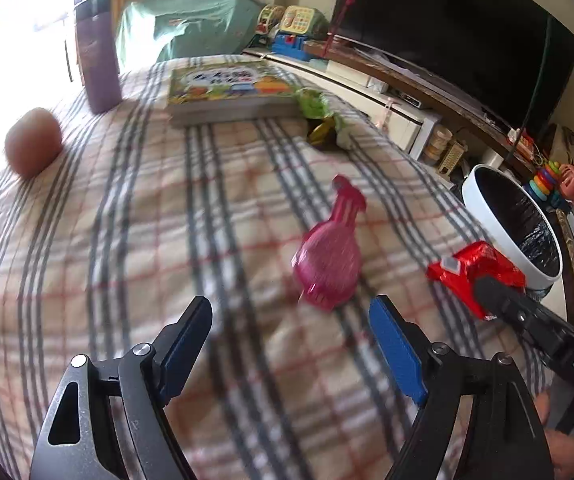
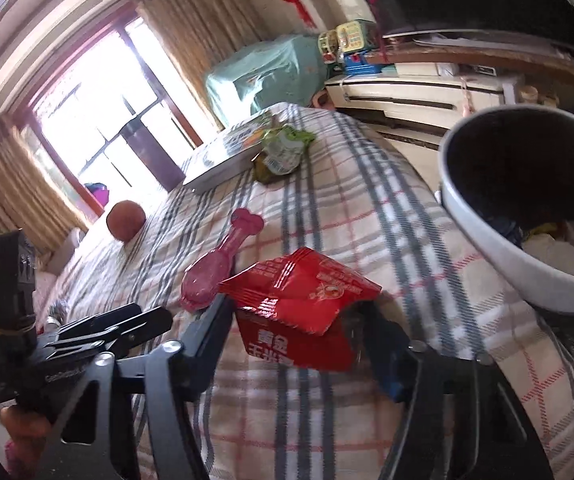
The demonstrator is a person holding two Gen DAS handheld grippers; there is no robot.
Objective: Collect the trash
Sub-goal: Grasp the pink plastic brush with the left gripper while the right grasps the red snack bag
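Left tongs [image 1: 291,330]: wide open, holding nothing.
Right tongs [image 2: 303,332]: pinching red wrapper [image 2: 299,300].
Risk: slippery wrapper could slide out before the bin [image 2: 483,240].

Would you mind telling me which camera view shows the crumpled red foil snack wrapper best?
The right wrist view: the crumpled red foil snack wrapper fills the centre, sharp, between the right gripper's fingers, its print visible. The left wrist view shows it small at the right edge, partly hidden by a black finger.
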